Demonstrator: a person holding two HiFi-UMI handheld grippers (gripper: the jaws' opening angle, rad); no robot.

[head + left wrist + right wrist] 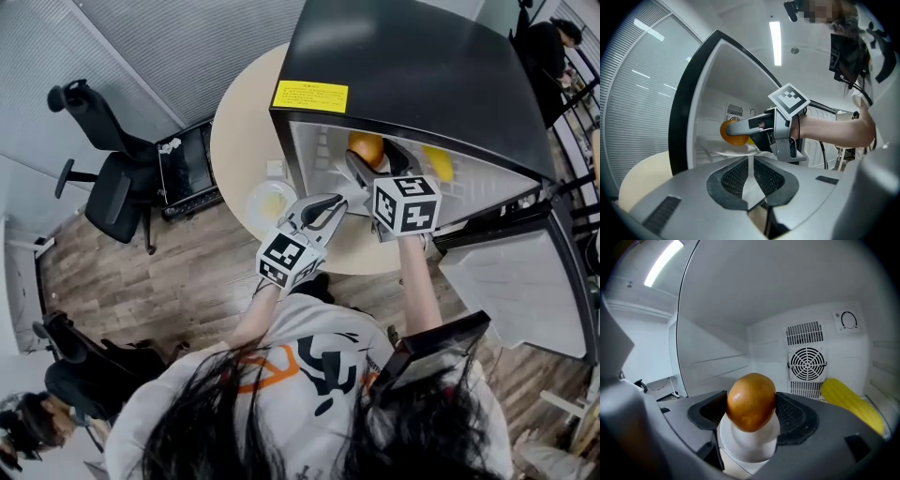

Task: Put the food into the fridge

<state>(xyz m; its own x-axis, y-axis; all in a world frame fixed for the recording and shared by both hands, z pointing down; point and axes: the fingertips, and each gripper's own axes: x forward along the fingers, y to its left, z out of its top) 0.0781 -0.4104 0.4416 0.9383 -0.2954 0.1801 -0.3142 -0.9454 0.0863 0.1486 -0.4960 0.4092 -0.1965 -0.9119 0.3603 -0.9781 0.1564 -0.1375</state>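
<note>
1. The right gripper (751, 414) was clenched on a round orange-brown food item (750, 399), with one mesh pad pressed against each side of it.
2. That food sat inside the open fridge (422, 66), just above a white dish (747, 444) that showed between the jaws below it. I could not tell whether the food touched the dish.
3. The left gripper (751, 161) had its jaws drawn together at the tips and nothing between them. It hung outside the fridge opening, over the edge of the round table (244, 141), and pointed toward the right gripper.
4. Only the right gripper view showed the back wall of the fridge, with a round fan grille (807, 364) and a small dial (848, 320) above it. An ear of corn (851, 404) lay to the right of the held food, well apart from it.
5. Only the left gripper view showed the right gripper from the side. The person's bare forearm (834, 129) reached into the cabinet behind the marker cube (788, 100).
6. Only the head view showed the fridge standing on the table with its door swung open to the right. A white plate (270, 202) sat on the table just left of the cabinet, with something pale yellow on it.
</note>
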